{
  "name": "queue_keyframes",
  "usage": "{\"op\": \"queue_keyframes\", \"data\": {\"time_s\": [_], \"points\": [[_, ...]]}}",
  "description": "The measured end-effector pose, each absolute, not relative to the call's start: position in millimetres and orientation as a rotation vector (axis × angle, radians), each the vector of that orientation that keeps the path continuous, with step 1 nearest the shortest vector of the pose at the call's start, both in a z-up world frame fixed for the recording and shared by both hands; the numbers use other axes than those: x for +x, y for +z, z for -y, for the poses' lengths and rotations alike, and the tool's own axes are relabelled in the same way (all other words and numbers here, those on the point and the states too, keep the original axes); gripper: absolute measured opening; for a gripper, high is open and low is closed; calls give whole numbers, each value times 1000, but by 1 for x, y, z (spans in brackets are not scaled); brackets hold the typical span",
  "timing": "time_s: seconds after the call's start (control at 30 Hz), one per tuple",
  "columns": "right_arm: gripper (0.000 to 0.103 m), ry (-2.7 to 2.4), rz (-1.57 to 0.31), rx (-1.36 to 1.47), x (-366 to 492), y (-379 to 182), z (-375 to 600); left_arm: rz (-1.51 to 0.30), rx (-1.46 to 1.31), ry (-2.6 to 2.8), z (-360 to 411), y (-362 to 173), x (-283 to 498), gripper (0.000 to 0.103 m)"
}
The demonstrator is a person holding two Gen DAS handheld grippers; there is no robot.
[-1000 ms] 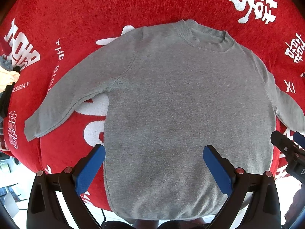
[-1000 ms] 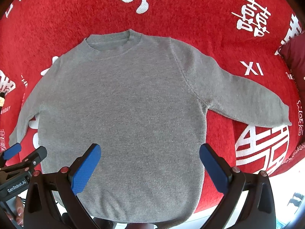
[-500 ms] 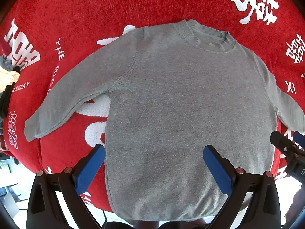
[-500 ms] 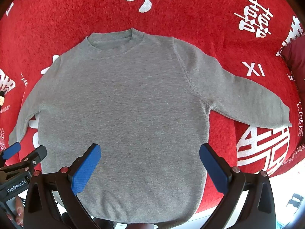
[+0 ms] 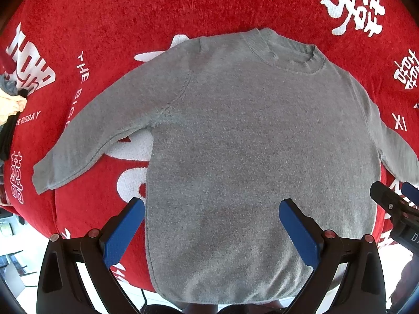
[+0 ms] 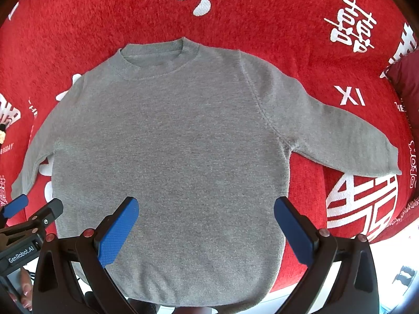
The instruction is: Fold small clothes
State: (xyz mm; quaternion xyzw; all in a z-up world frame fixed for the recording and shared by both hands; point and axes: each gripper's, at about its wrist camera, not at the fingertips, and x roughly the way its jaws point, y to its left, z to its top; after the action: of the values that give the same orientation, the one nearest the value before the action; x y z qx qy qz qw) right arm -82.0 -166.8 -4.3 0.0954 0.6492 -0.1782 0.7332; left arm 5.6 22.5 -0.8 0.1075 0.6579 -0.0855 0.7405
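Note:
A small grey sweater (image 5: 235,141) (image 6: 170,144) lies flat, front up, on a red cloth, collar away from me and both sleeves spread outward. Its hem hangs slightly over the near edge. My left gripper (image 5: 212,225) hovers open above the lower left part of the body, nothing between its blue pads. My right gripper (image 6: 207,222) hovers open over the lower right part, also empty. Each gripper shows at the edge of the other's view: the right gripper (image 5: 392,204) and the left gripper (image 6: 28,214).
The red cloth (image 5: 131,21) (image 6: 314,13) with white characters covers the whole surface. A pile of other clothes (image 5: 10,104) sits at the far left edge. A dark red cushion (image 6: 408,78) lies at the far right. Bright floor shows past the near edge.
Both views have shifted slightly, so the sweater sits a little lower in frame. The sweater itself has not moved and both grippers stay open.

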Motion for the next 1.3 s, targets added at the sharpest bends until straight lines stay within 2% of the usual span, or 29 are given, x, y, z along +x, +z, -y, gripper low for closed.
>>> {"op": "queue_keyframes", "data": {"time_s": [1.3], "points": [[103, -390, -1450, 186, -79, -9, 159, -1408, 165, -221, -28, 2, 7, 103]]}}
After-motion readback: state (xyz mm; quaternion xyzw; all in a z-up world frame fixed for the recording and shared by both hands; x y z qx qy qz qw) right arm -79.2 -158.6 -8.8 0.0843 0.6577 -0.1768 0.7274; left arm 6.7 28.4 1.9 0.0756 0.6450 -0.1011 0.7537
